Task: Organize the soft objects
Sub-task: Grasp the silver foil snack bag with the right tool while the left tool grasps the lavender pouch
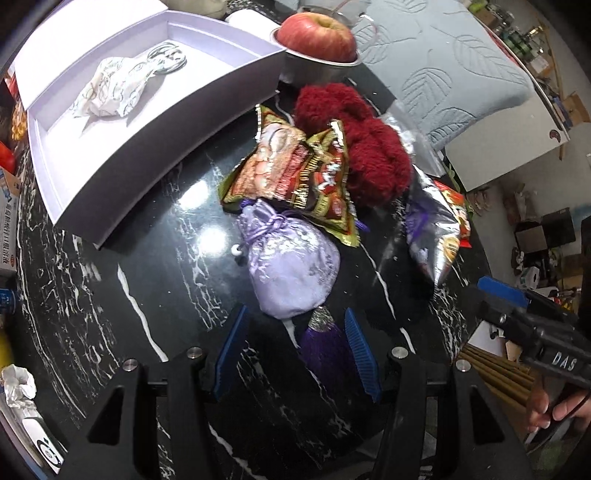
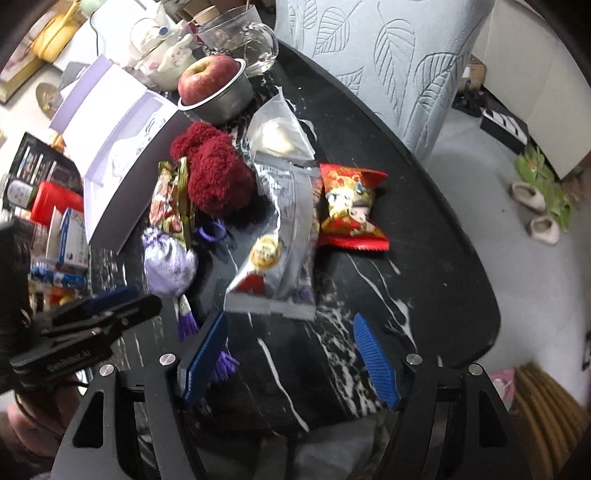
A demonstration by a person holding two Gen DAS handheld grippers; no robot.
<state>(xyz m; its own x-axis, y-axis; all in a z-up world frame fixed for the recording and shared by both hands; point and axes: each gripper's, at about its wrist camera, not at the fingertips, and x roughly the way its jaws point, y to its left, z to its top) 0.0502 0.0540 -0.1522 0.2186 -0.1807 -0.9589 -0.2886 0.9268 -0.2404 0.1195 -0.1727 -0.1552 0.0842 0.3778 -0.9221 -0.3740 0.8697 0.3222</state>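
A lilac satin pouch (image 1: 291, 266) lies on the black marbled worktop (image 1: 110, 295), its drawstring neck toward 12 o'clock and its purple tassel (image 1: 325, 343) trailing to 6 o'clock. The left gripper (image 1: 295, 354) hangs over that tassel with its blue pads apart, the tassel lying between them just beside the right-hand pad; whether it touches is unclear. At the pouch's 12 o'clock two green-and-red snack packets (image 1: 295, 173) overlap its neck, and a dark red fluffy bundle (image 1: 354, 144) sits at their 2 o'clock. At 10 o'clock of the pouch stands an open lilac box (image 1: 88, 184) holding a white patterned cloth (image 1: 110, 88). Beyond the bundle an apple (image 1: 317, 35) rests in a metal bowl (image 1: 317, 70).

In the right wrist view a silver snack bag (image 2: 284, 236) lies at the pouch's 3 o'clock, with a red packet (image 2: 351, 206) just beside it. The right gripper (image 2: 291, 354) hovers below the silver bag, pads wide apart over bare worktop.
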